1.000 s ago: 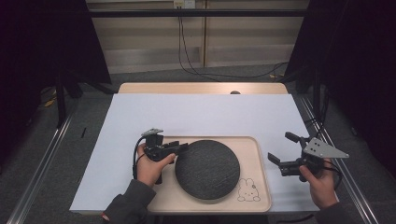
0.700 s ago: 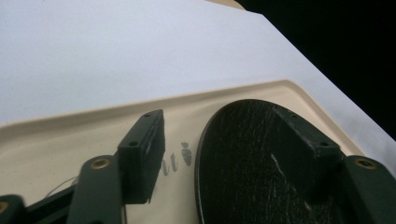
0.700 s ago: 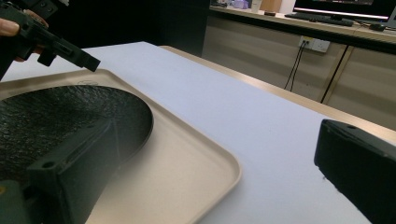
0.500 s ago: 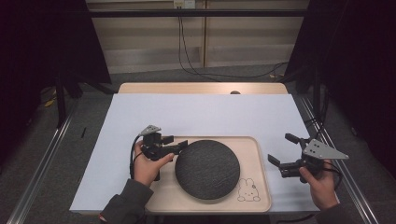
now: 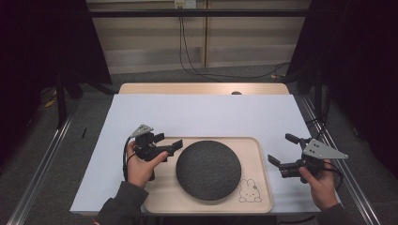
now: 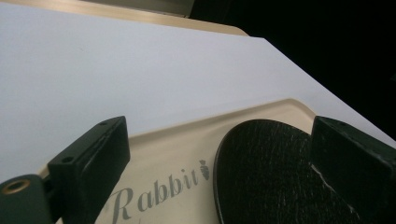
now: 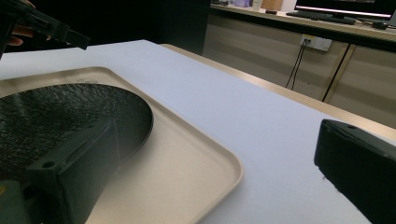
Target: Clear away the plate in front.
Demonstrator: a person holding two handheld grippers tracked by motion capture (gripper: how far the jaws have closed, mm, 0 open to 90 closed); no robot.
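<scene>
The far half of the white table surface [image 5: 202, 115] is seen bare, with open passage from edge to edge. The near middle is taken up by the wooden tray [image 5: 162, 197], and most of its floor is covered by a dark round plate [image 5: 209, 169]; bare tray floor is left at the near corners and along the left side, where the left gripper [image 5: 168, 143] is held with jaws apart. A bare strip of white surface is left right of the tray, where the right gripper [image 5: 283, 152] is held with jaws apart.

High overhead; both tool cameras low, sharing the tray [image 5: 263, 197].
</scene>
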